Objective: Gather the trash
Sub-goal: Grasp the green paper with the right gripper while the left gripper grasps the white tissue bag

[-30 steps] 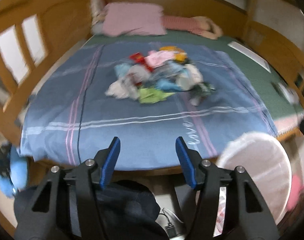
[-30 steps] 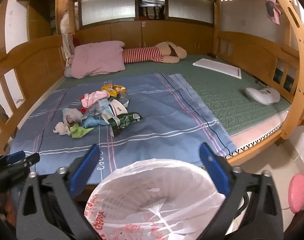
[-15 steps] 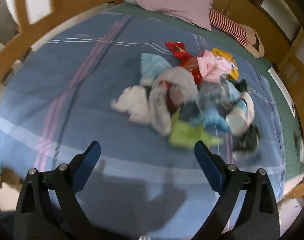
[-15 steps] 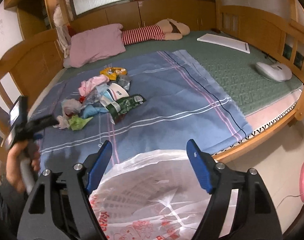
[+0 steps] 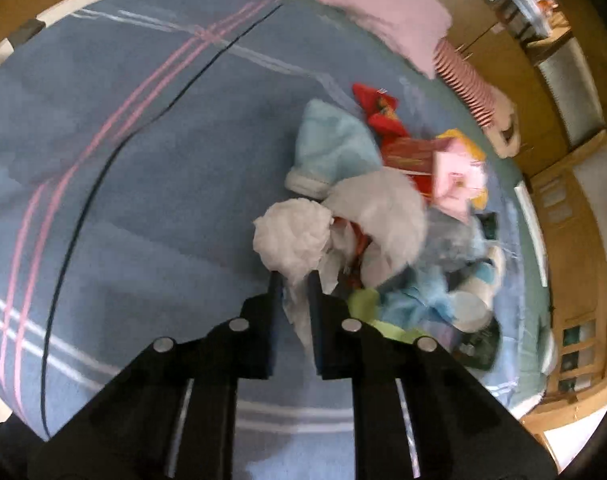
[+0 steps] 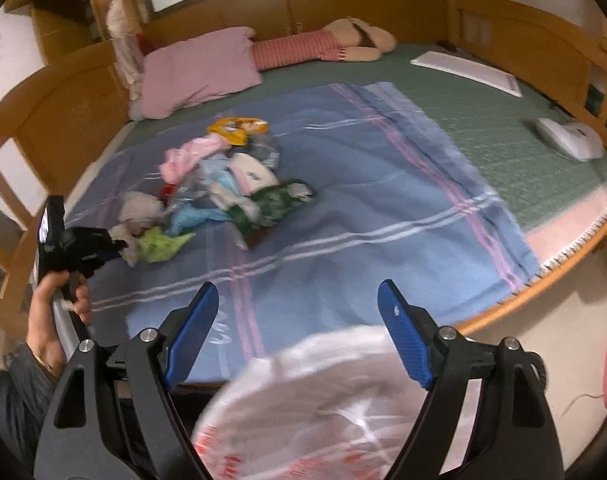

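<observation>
Trash pile [image 6: 219,188] lying mid-blanket [image 6: 363,208]. Left gripper [image 5: 294,280] pinching white tissue [image 5: 291,236] at pile's 7 o'clock edge. Right gripper [image 6: 299,312] gaping wide, hovering over bag [image 6: 323,408], likely waiting.

We saw crumpled white tissue paper [image 5: 291,236] on a matt blue woven cloth blanket [image 5: 115,184], beside glossy plastic wrappers [image 6: 239,130]; a thin translucent plastic bag [image 6: 315,404] lay below the blanket, and varnished wood framed the bed [image 6: 67,92].

Left gripper [image 5: 294,286] closed, fingers pinched nearly together, held by bare hand [image 6: 53,312]. Right gripper [image 6: 297,312] spread wide, held level.
</observation>
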`<state>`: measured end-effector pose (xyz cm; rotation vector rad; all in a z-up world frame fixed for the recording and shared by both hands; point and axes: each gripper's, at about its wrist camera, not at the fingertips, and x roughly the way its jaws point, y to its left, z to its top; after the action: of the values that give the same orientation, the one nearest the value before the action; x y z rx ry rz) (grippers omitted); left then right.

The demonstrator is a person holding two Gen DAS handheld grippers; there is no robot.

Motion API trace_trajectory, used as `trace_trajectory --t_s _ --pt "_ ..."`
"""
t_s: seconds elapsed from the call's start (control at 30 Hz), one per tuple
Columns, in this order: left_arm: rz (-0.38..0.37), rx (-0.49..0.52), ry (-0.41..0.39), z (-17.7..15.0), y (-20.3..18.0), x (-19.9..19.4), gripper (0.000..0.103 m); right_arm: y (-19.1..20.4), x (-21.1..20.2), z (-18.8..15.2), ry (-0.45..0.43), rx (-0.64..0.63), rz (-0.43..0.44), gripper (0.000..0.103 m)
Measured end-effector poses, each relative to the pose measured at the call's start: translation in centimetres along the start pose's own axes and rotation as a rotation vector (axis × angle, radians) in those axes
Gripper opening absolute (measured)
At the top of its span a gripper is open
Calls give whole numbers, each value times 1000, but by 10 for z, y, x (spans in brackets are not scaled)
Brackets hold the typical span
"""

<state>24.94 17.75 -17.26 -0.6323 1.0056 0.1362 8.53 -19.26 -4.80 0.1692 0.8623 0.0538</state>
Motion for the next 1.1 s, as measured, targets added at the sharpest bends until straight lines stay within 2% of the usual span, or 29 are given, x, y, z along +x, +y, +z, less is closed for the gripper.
trace_trajectory --t_s 0.1,0.13,0.23,0.3,0.33,0.4,0.43,0.47,0.5,0.57,0.67,0.77,0.8,0.83,0.9,0.93,1.1 --pt "8 36 -40 -15 0 -26 14 21 13 7 19 -12 67 80" --pt "15 39 -61 -20 4 -35 14 31 22 12 42 -9 116 80" --pt "114 48 -111 -34 15 -59 14 60 42 24 66 -45 175 80" --pt "159 10 -95 -35 31 -60 14 87 64 35 92 -74 221 80" --pt "171 -40 -55 -36 44 -56 14 100 80 41 118 -67 250 80" --pt "146 -143 34 -37 68 -46 15 118 102 48 148 -56 260 80" --pt "132 -188 55 -38 80 -43 20 128 116 52 162 -51 258 80" --pt "120 -221 55 -38 85 -43 31 137 129 54 182 -48 252 80" --pt "108 -241 37 -37 88 -47 36 144 138 55 200 -47 252 80" --pt "127 -241 -3 -36 89 -54 67 157 167 54 252 -29 233 80" --pt "109 -251 -54 -33 91 -64 77 165 205 45 348 12 186 80" --pt "88 -278 -41 -32 94 -62 80 165 226 35 410 46 174 79" --pt "81 -289 -35 -33 97 -61 80 166 228 33 419 48 177 69" --pt "72 -308 -27 -32 99 -60 82 166 230 30 429 49 185 53" --pt "65 -328 -28 -34 102 -61 83 163 231 25 456 64 213 31" --pt "65 -346 -43 -34 105 -63 83 161 229 24 457 68 219 28" --pt "82 -440 -127 -37 120 -78 84 148 206 28 411 56 222 27"
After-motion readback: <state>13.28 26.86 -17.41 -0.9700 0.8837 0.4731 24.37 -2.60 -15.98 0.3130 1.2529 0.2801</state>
